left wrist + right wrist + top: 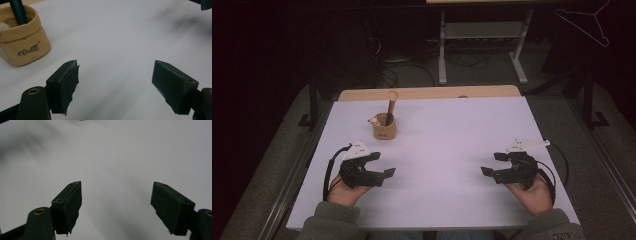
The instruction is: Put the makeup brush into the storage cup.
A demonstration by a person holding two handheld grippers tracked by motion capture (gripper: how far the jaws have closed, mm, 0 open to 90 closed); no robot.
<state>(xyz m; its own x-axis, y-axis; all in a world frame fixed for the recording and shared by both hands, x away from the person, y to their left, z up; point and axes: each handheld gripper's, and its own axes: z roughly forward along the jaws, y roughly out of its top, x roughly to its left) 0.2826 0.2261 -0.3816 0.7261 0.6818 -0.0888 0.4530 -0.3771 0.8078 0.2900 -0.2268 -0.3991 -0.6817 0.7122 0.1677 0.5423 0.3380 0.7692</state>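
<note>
Resting on a white rectangular tabletop, two black two-jaw grippers sit near the person's edge, one in each hand, well apart from each other. The left gripper lies at the left side of the table with its jaws pointing inward toward the middle; its jaws stand wide apart and hold nothing, with bare white surface between them in the left gripper view. The right gripper lies at the right side, its jaws pointing inward toward the left one; these too are spread wide with nothing between them, as the right gripper view shows. Each gripper carries a pale grey three-cornered plate on top, and a dark cable loops from each down beside the wrist.

Beyond the left gripper, toward the far edge of the table, stands a small tan fabric pouch with its top rim folded over and dark lettering on its front. A dark stick with a light wooden, rounded top stands upright in it, leaning slightly. A small pale object sits at the pouch's left rim; what it is cannot be made out.

A light wooden strip runs along the table's far edge.
</note>
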